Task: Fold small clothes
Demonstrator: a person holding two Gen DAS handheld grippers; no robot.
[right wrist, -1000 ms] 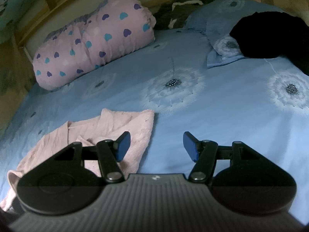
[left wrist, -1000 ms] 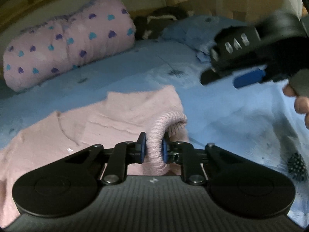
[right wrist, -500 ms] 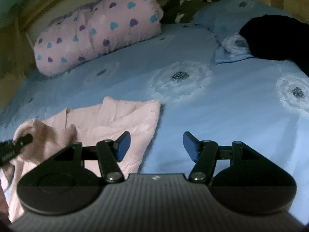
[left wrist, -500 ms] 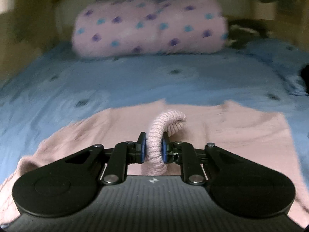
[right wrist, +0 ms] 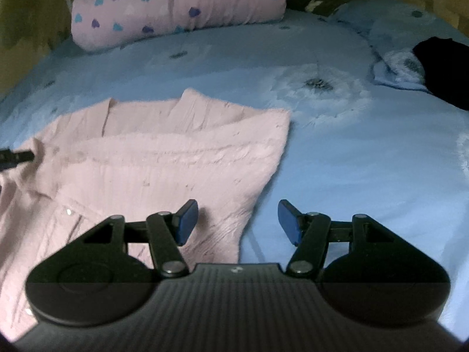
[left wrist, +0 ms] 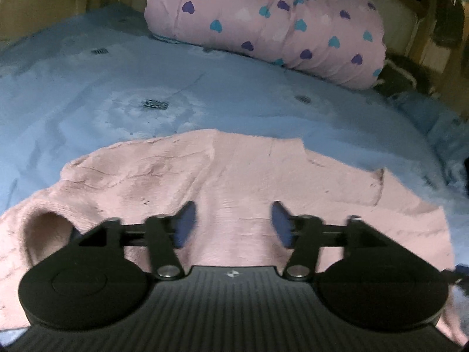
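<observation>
Sleeve fold's down: left hand-held gripper (left wrist: 231, 224) opening, nothing between; right hand-held gripper (right wrist: 238, 222) released, next grabs pink sweater (right wrist: 164, 158) lower-centre edge

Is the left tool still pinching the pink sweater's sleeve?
Apart. In the left wrist view the left tool is opening, its blue pads clear of the pink sweater lying flat beneath; nothing is between them.

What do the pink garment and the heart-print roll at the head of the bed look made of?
Garment: soft knit, probably fleecy or wool-like; matte, with fine ribbing and fuzzy edges. Roll: plush fleece-type fabric, judging by its matte, puffy creases; the fibre can't be told.
</observation>
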